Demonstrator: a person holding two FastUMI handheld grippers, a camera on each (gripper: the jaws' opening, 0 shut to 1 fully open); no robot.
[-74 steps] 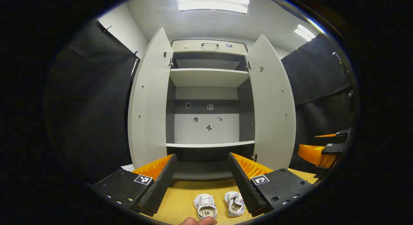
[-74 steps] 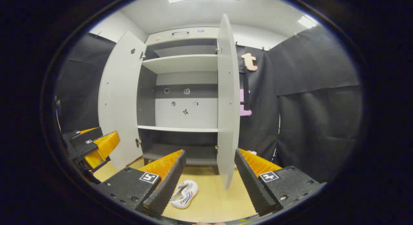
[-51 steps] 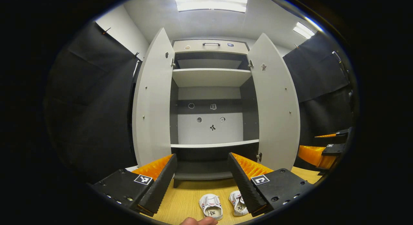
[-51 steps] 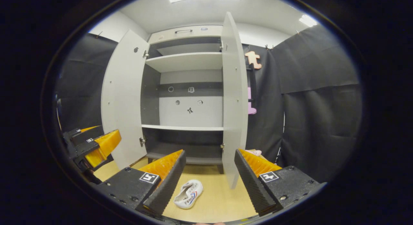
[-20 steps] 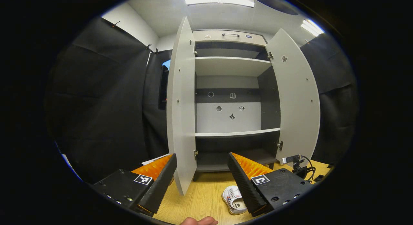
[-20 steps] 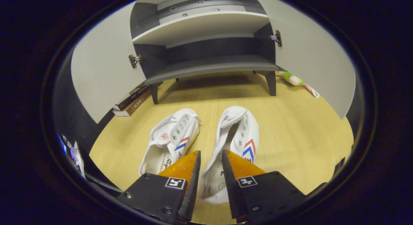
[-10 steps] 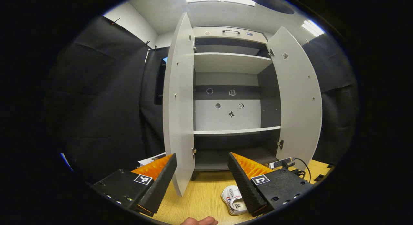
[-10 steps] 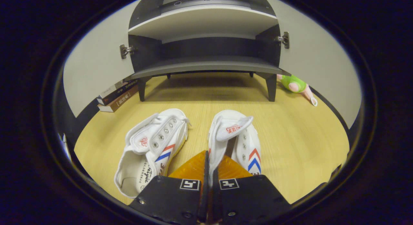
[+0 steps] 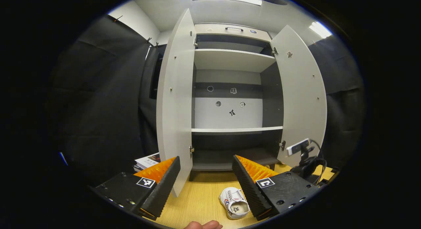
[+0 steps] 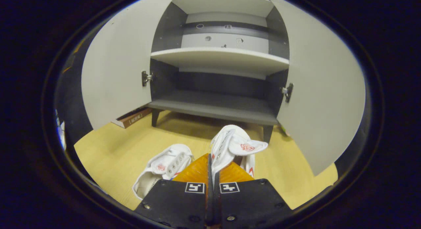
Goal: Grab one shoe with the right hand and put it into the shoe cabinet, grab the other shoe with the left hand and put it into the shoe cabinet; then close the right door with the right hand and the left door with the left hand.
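We are pinching the soft canvas side of one white shoe [image 10: 235,145] with the right gripper [image 10: 212,171] before the open shoe cabinet [image 10: 217,105], while the left gripper [image 9: 205,171] is hanging wide open above the other shoe [image 9: 234,202] lying on the wooden floor [image 9: 197,202].

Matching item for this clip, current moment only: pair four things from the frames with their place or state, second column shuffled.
Things:
1. right gripper
2. left gripper
3. second shoe
4. books

States:
A. open, holding nothing
B. lying on the wooden floor
C. stacked behind the left door
D. shut on the lifted shoe

Pairs: 1-D, 2-A, 3-B, 4-C
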